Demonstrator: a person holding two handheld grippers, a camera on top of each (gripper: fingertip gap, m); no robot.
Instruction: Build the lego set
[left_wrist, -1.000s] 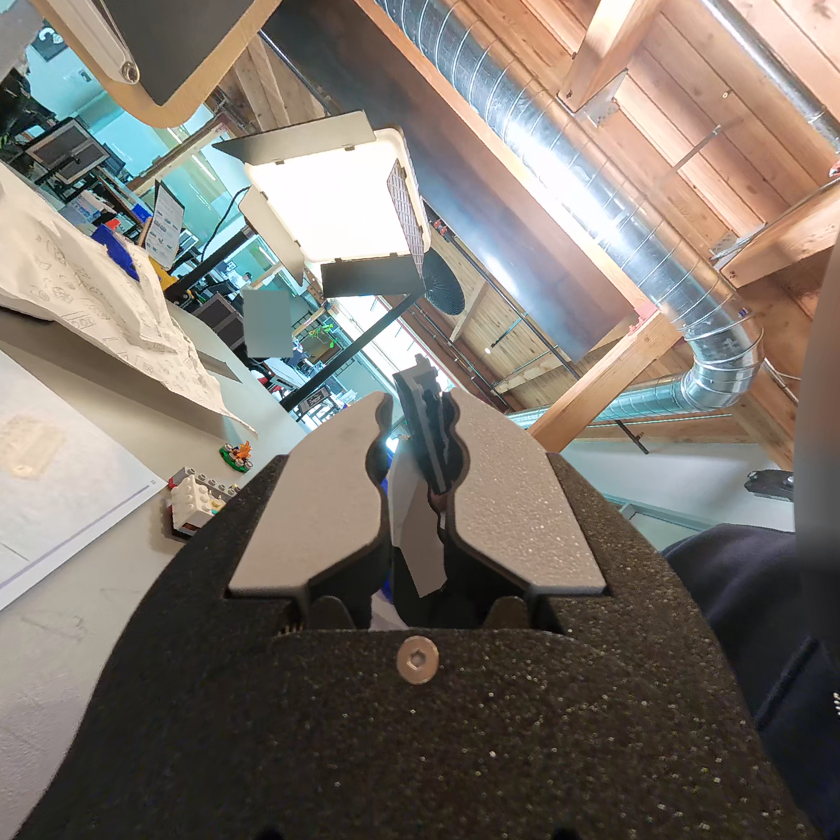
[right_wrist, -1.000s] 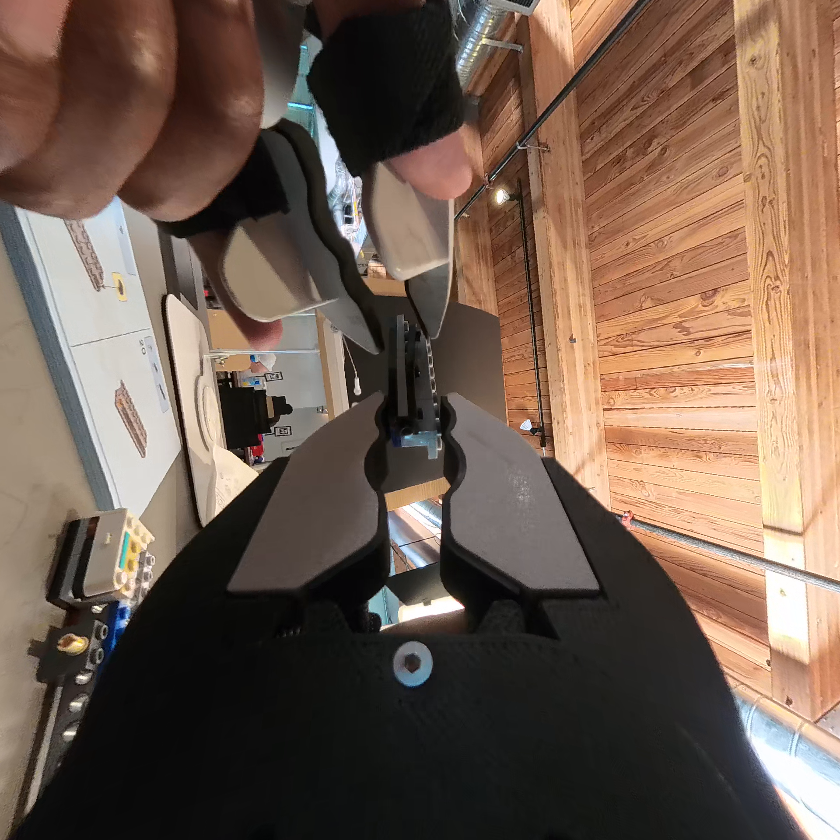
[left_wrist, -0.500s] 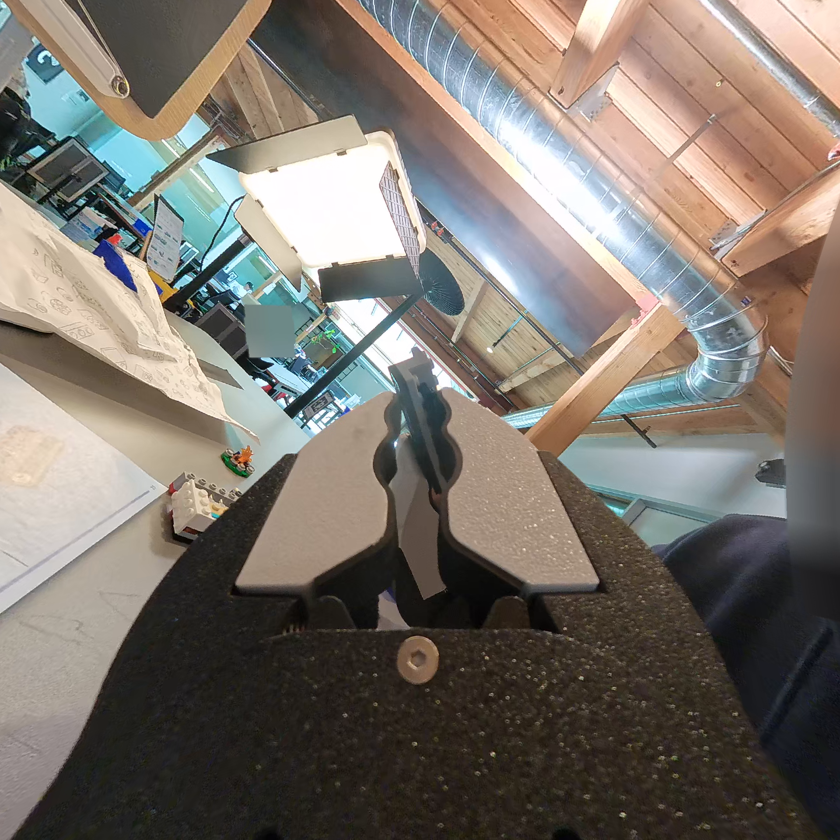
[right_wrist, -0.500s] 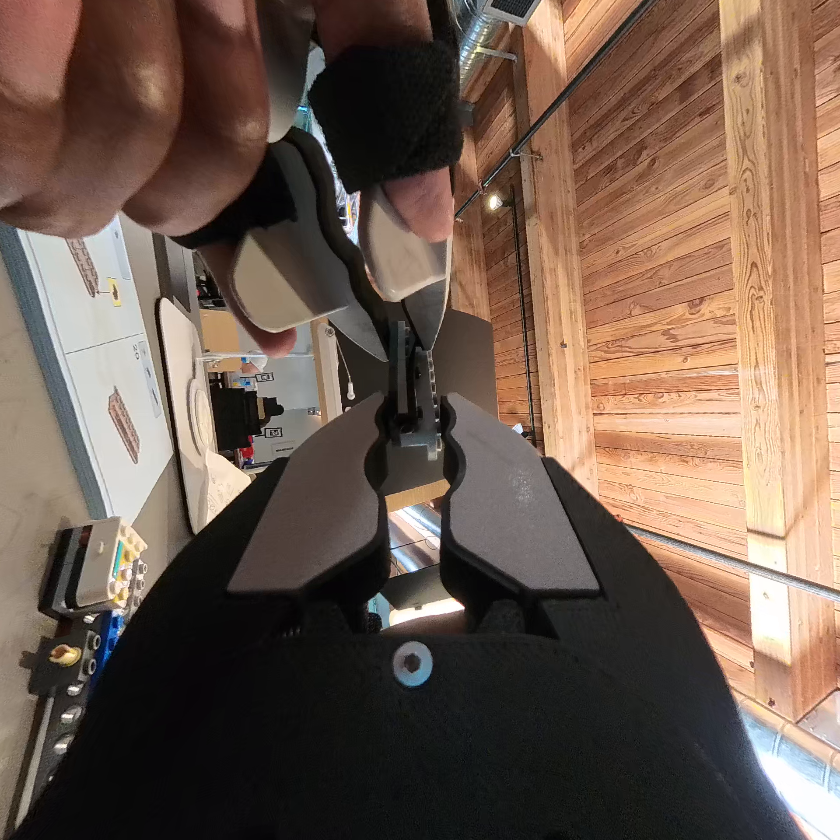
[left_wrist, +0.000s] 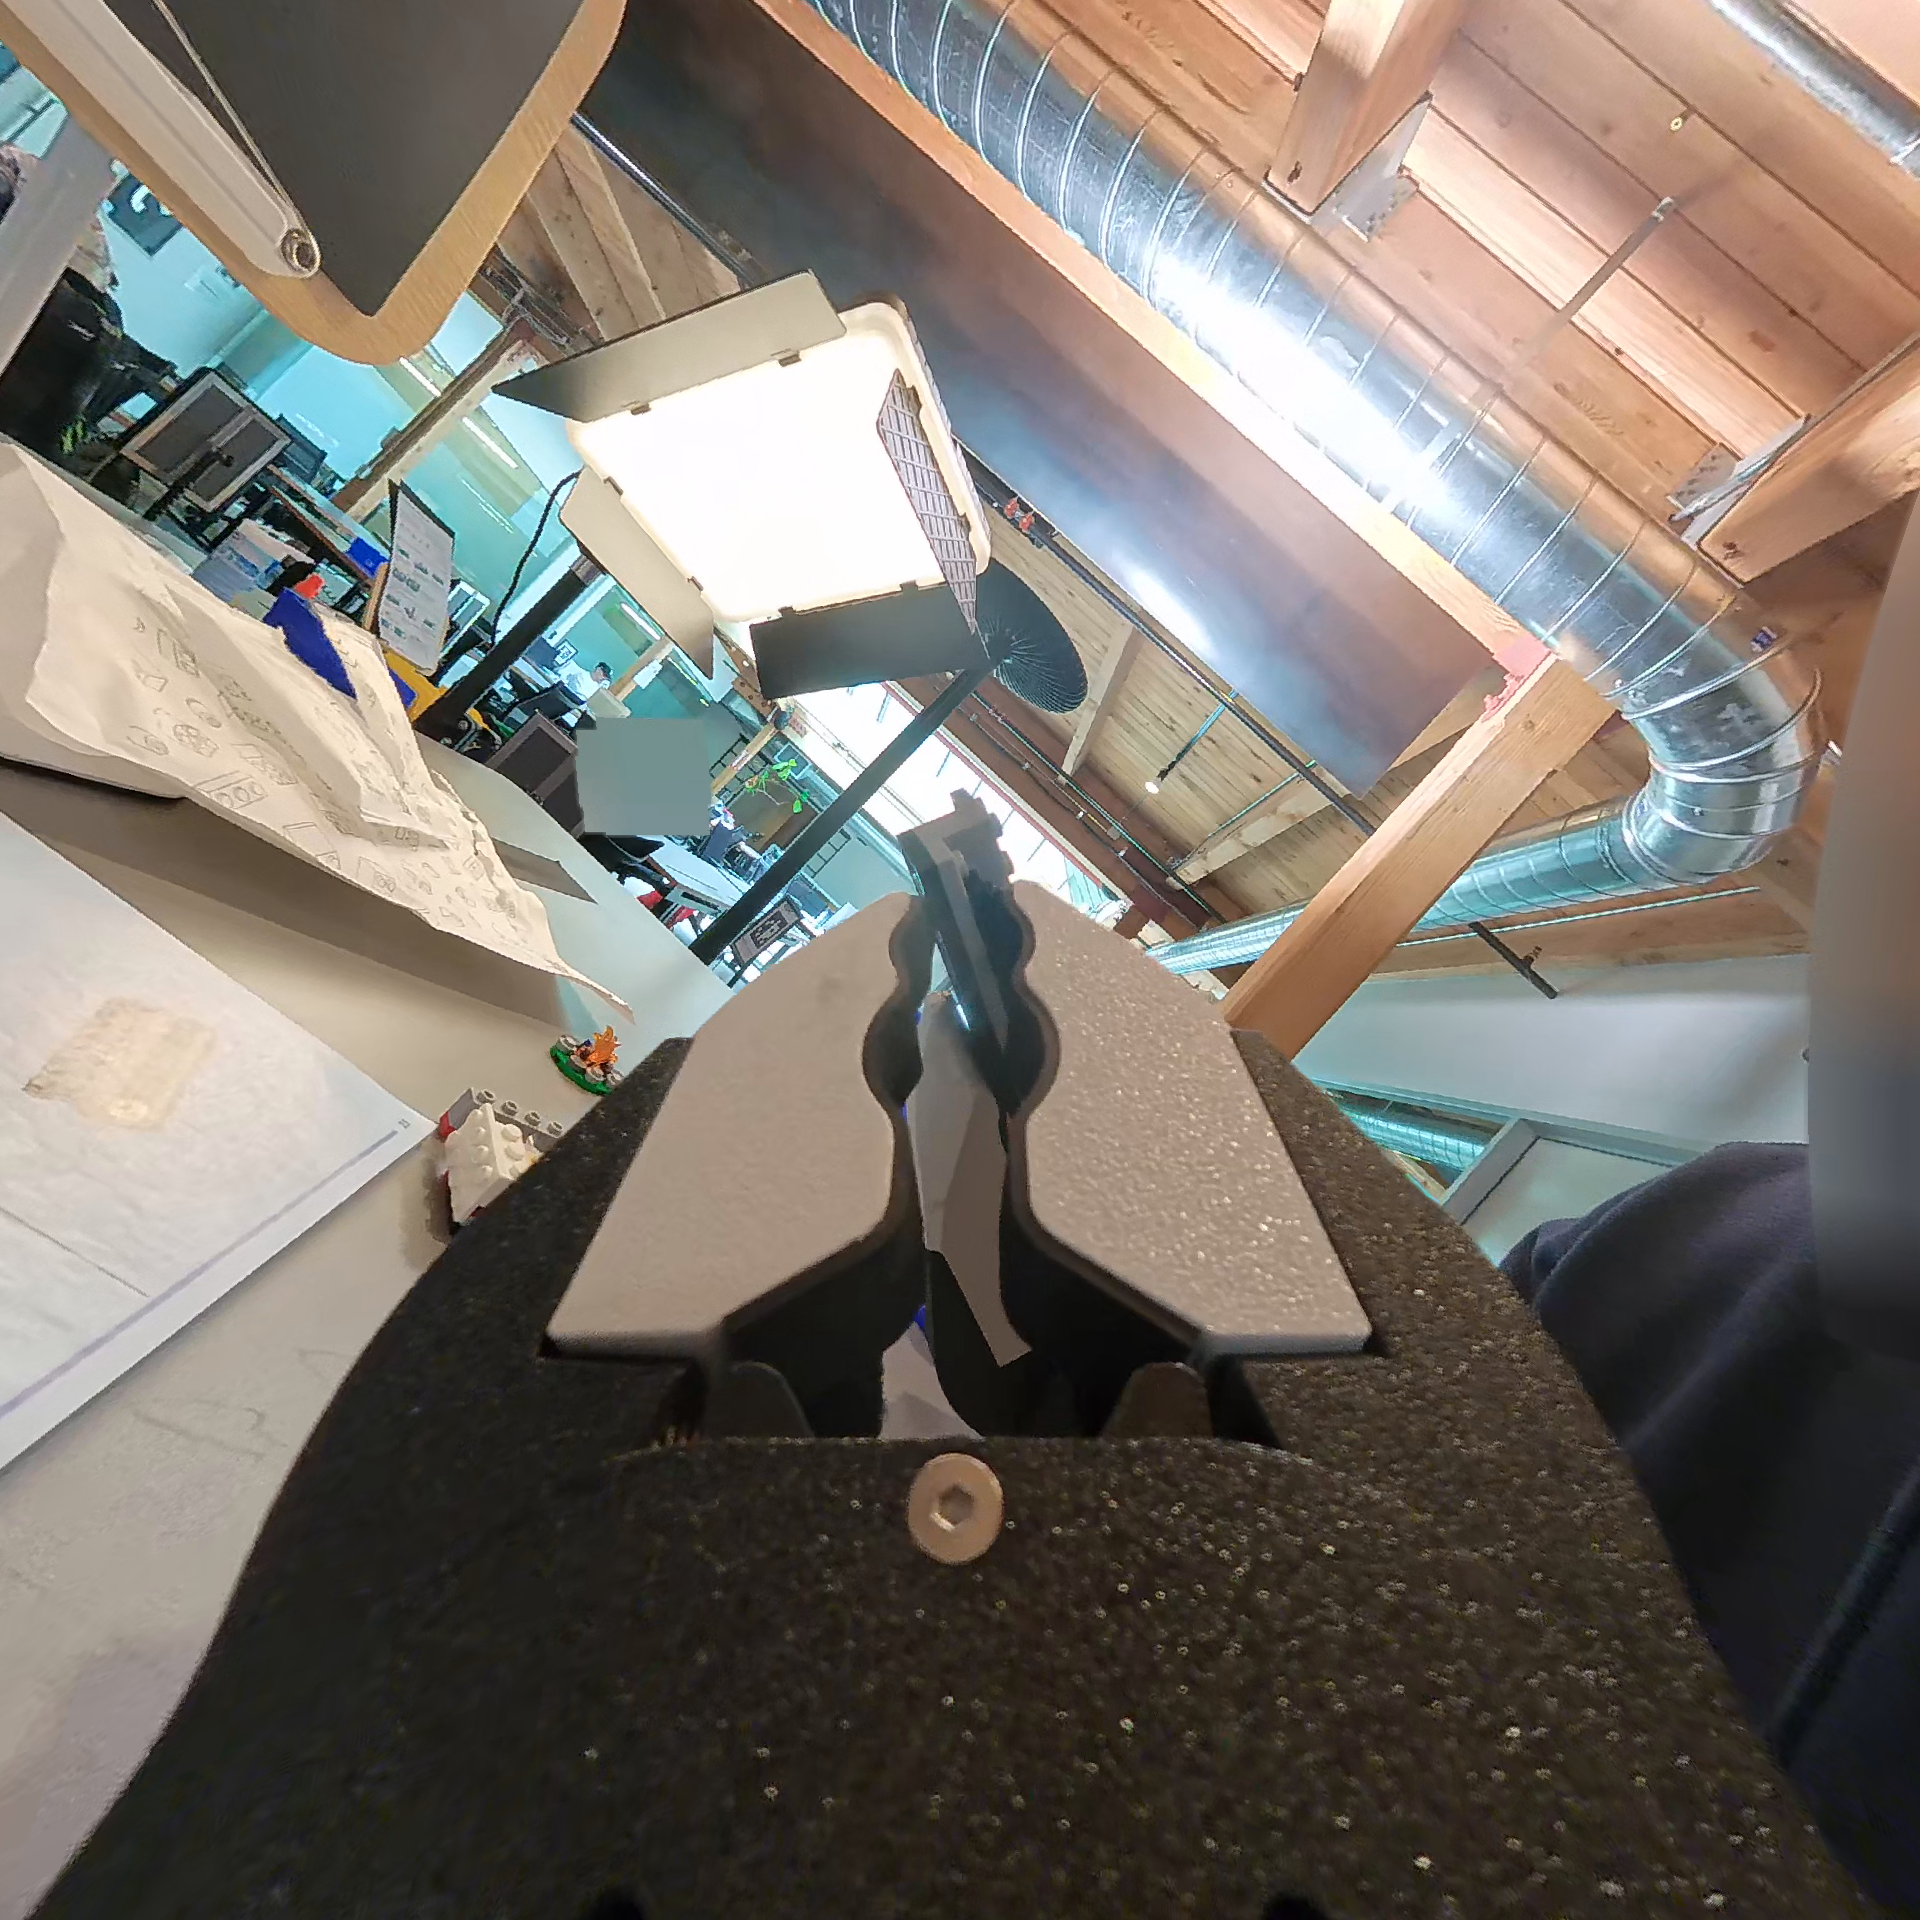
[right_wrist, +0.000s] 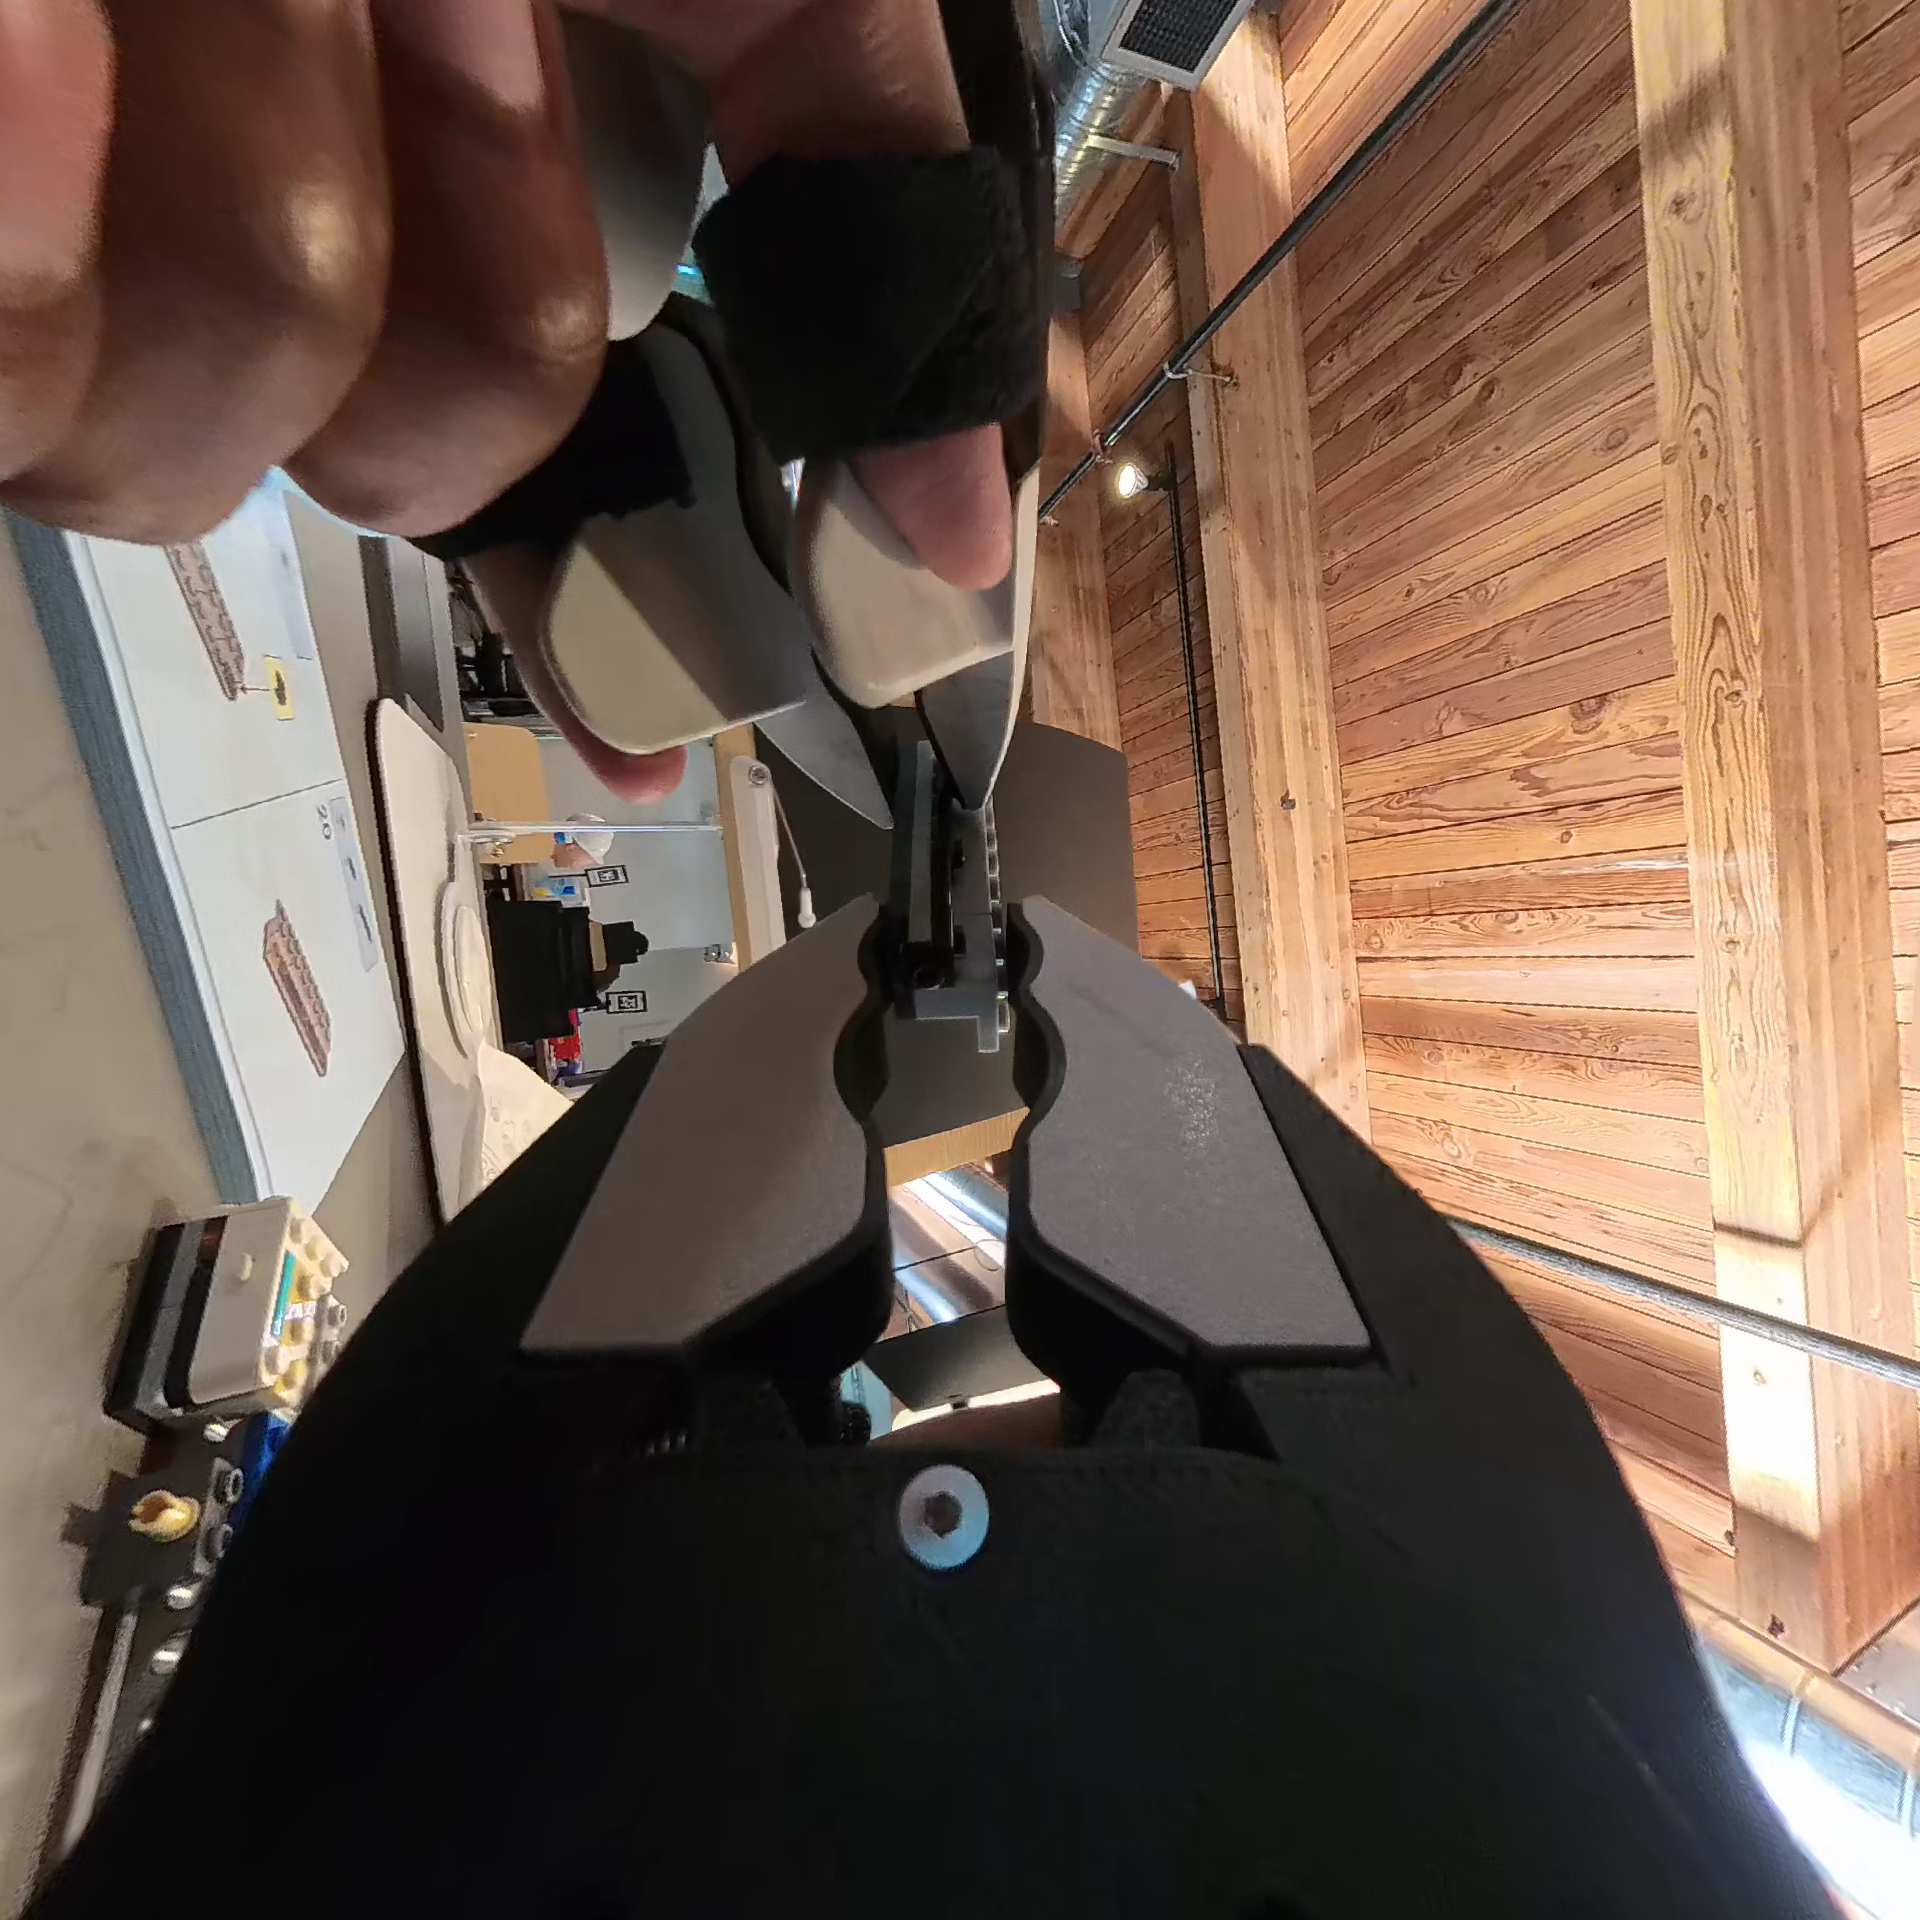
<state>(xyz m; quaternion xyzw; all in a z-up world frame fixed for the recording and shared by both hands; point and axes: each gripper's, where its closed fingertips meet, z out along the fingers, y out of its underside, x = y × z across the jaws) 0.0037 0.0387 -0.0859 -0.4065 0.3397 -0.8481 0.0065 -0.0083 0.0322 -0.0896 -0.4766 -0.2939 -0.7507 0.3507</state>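
Grey studded plate assembly (right_wrist: 940, 935) clamped edge-on in right tongs (right_wrist: 940, 971). Left tongs (left_wrist: 961, 961) narrowed since a second ago, now pinching assembly's 12 o'clock end; left-pad contact unclear. Spare bricks (right_wrist: 223, 1325) on table at 8 o'clock.

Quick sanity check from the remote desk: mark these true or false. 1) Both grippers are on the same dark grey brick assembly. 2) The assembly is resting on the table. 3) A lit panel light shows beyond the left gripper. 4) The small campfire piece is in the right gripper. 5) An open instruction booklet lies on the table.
1) True: the right gripper clamps the near end of the dark grey brick assembly, and the left gripper pinches its far end.
2) False: it is held up in the air, clear of the table.
3) True: the panel light is lit.
4) False: the campfire piece sits on the table, beside the white brick build.
5) True: the instruction booklet lies open.
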